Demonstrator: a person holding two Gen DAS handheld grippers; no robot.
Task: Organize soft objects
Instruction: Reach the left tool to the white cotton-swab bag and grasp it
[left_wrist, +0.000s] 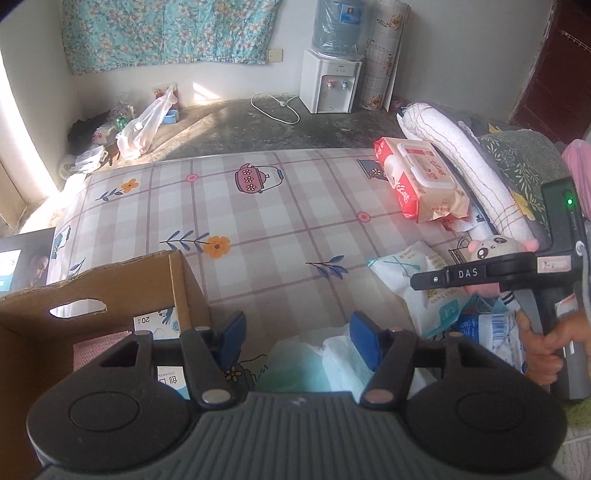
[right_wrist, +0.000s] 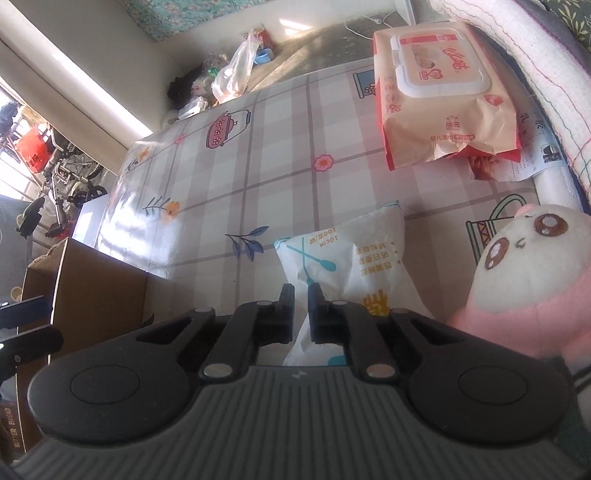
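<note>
We found the work laid out on a table (left_wrist: 295, 206) under a checked, flower-printed cloth, its far edge dropping to a bare floor. The middle of the cloth lay open and gave ample room for moving. A cardboard box (left_wrist: 110, 291) stood at the near left, open-topped, with small packets already inside; we judged it the place where the soft things are being gathered.

The remaining items were crowded along the right side. A rolled white towel (left_wrist: 461, 155) ran along that edge, with a large pack of wet wipes (right_wrist: 443, 99) just beside it. Nearer lay a white bag of cotton swabs (right_wrist: 351, 254), and beside that a pink and white plush toy (right_wrist: 528, 266).

The right gripper (right_wrist: 301, 295) was pinched tight on the near corner of the swab bag, its fingers almost meeting with the thin film between them. We judged the pick-up step to be in hand on that bag.

The left gripper (left_wrist: 299, 339) stood about half open with nothing in it, hovering over a pale green and white cloth or wrapper (left_wrist: 314, 362) just right of the box.

The next move, in our judgement, called for lifting the bag clear of the toy, carrying it left over the open cloth and above the box wall, with care that the corner did not slip.
</note>
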